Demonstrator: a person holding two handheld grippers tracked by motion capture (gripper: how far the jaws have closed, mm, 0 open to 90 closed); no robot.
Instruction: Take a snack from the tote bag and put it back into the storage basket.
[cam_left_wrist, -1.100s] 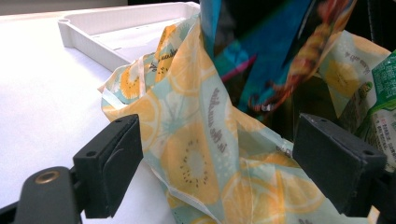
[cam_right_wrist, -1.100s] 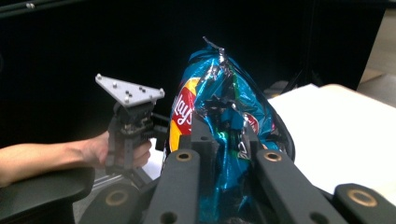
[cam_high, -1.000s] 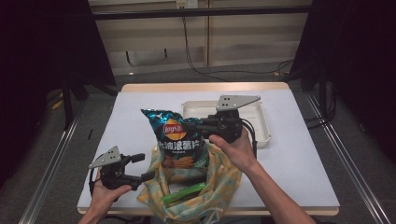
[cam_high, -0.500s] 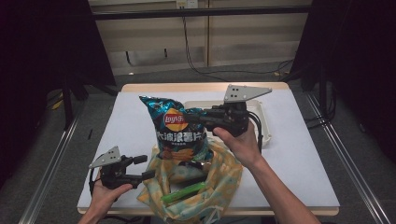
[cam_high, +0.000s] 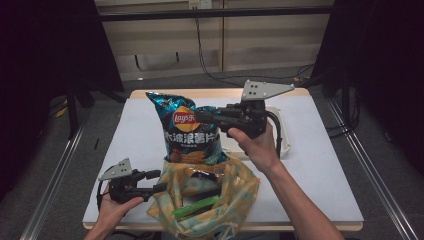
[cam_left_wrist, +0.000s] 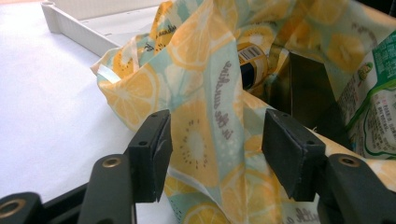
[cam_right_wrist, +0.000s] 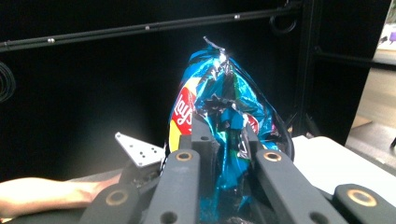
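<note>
Raised clear by the clamped right gripper (cam_high: 207, 118), chip bag (cam_high: 189, 131) demands steady lift while half-open, closing left gripper (cam_high: 159, 181) pins tote (cam_high: 235, 200).

A: Item one?
B: Left gripper (cam_left_wrist: 215, 154), jaws just closing, a fold of the fruit-print bag (cam_left_wrist: 210, 116) between them, pads not yet pressing.
A: Inside the bag?
B: Barcoded dark pack (cam_left_wrist: 250, 65), green packet (cam_left_wrist: 378, 107) at right.
A: Behind?
B: White tray (cam_left_wrist: 79, 30) on white counter (cam_left_wrist: 42, 107).

Hidden and cut off

The chip bag's (cam_high: 187, 130) lower end sits hidden inside the fruit-print bag (cam_high: 235, 200); the bottle's (cam_left_wrist: 252, 65) label is too folded-over to read.
</note>
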